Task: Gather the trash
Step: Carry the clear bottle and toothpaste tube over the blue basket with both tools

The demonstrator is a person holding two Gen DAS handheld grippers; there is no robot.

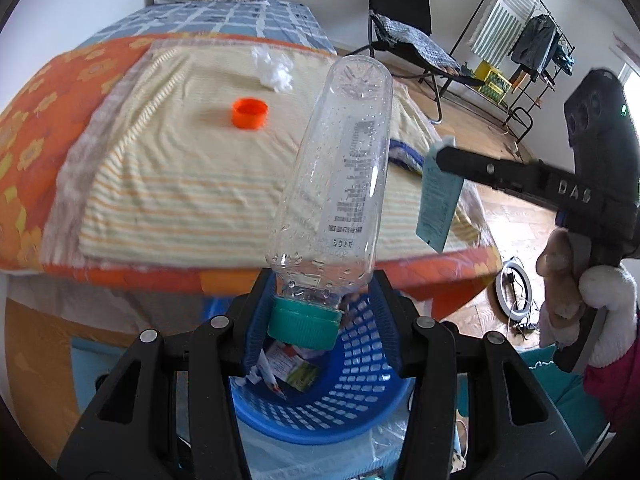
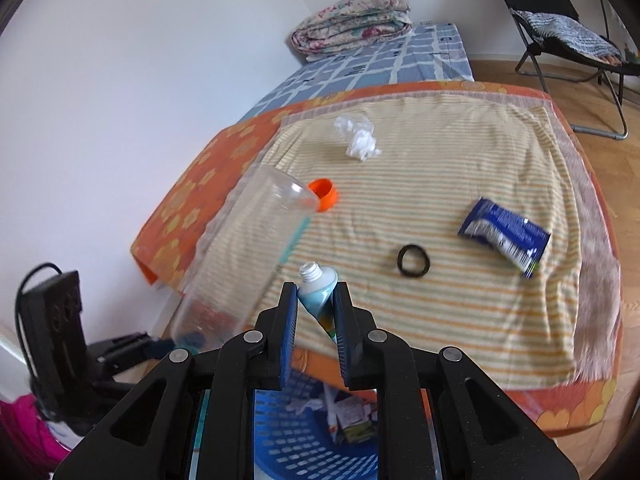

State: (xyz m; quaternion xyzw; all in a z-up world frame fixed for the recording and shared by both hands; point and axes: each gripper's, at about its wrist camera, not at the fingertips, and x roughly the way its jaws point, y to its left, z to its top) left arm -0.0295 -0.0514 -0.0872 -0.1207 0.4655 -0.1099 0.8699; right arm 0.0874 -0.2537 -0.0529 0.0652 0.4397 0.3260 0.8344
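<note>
My left gripper (image 1: pixel 320 280) is open around a clear plastic bottle (image 1: pixel 340 168) with a green cap (image 1: pixel 306 326); the bottle hangs cap down over the blue basket (image 1: pixel 360 380). My right gripper (image 2: pixel 316 300) is shut on a pale blue squeezed tube (image 2: pixel 318 292) with its cap off, above the blue basket (image 2: pixel 296 440). The tube also shows in the left wrist view (image 1: pixel 438 196), held by the right gripper (image 1: pixel 444 152). The bottle shows blurred in the right wrist view (image 2: pixel 248 256). On the striped cloth lie an orange cap (image 1: pixel 249 113), crumpled white tissue (image 1: pixel 274 68), a blue wrapper (image 2: pixel 504 236) and a black ring (image 2: pixel 413 261).
The basket holds paper scraps and wrappers (image 1: pixel 288 368). The bed has a folded quilt (image 2: pixel 352 24) at its far end. A black folding chair (image 1: pixel 404 28) and a clothes rack (image 1: pixel 532 40) stand on the wooden floor to the right. A ring light (image 1: pixel 516 284) lies on the floor.
</note>
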